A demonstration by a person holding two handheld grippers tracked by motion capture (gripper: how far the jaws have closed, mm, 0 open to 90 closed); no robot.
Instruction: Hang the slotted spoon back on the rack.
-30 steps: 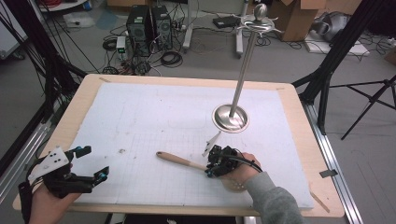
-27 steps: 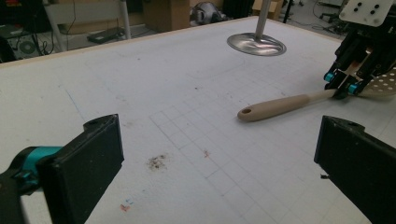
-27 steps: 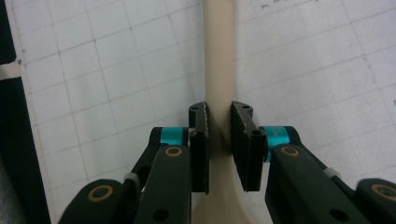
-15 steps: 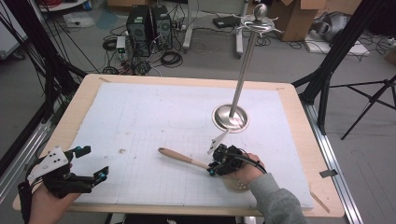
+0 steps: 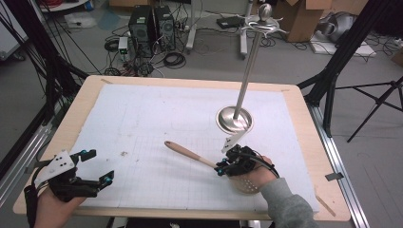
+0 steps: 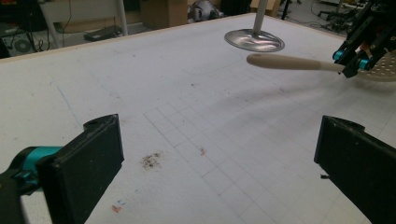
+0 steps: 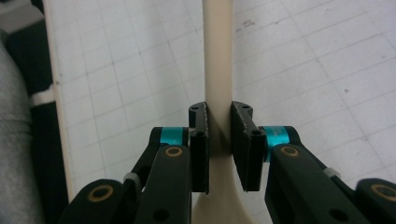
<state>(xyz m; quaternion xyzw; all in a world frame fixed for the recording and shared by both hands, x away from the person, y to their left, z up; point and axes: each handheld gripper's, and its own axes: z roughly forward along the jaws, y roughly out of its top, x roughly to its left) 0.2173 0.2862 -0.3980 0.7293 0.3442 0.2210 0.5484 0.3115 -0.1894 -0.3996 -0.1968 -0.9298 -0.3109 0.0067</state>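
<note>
One gripper (image 7: 219, 140) clamps slotted spoon (image 5: 190, 154)

A light wooden table (image 5: 304, 102) carries a white gridded paper sheet (image 5: 157, 123). Toward its far right stands a polished metal stand with a round base (image 5: 234, 118) and a tall thin pole topped by hooks. Near the front edge, the right gripper (image 5: 222, 168), black with blue accents and held by a hand in a grey sleeve (image 5: 290, 204), is clamped on a pale wooden slotted spoon (image 5: 190, 153); the handle points up and left, the perforated bowl lies beside the hand. At the front left corner, the left gripper (image 5: 97, 166) rests with its jaws spread apart, holding nothing. A small dark smudge (image 5: 124, 153) marks the paper between them.
</note>
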